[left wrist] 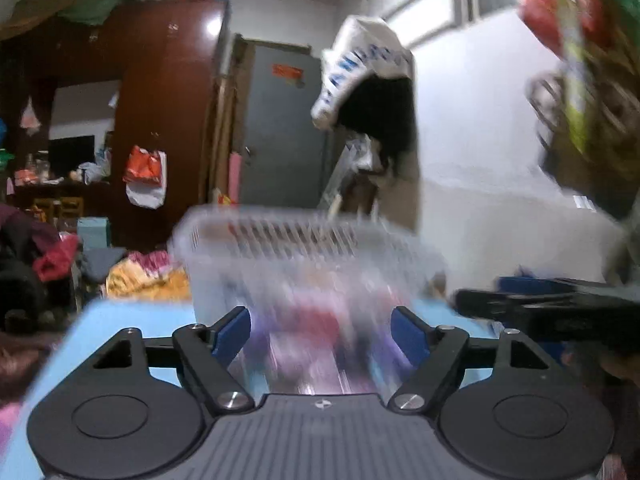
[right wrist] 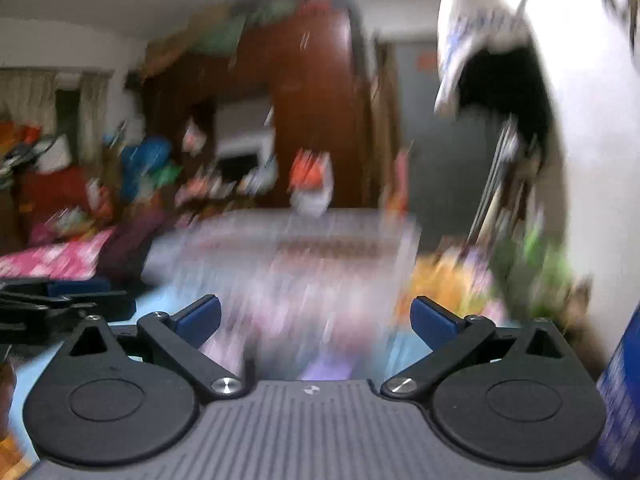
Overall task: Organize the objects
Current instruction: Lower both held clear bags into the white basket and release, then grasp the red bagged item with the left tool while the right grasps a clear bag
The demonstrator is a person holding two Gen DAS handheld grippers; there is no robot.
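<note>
The basket is clear with a slotted rim, blurred purple and red inside. The bench is light blue. Both claws carry blue pads on black arms. The wardrobe is red-brown.

A dark red wardrobe stands beside a grey door, clothes heaped below.

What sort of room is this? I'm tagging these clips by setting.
Most likely a lived-in bedroom or storage room at home: a tall dark wooden wardrobe, heaps of clothes beside the blue table, and a clear plastic basket on it.
</note>
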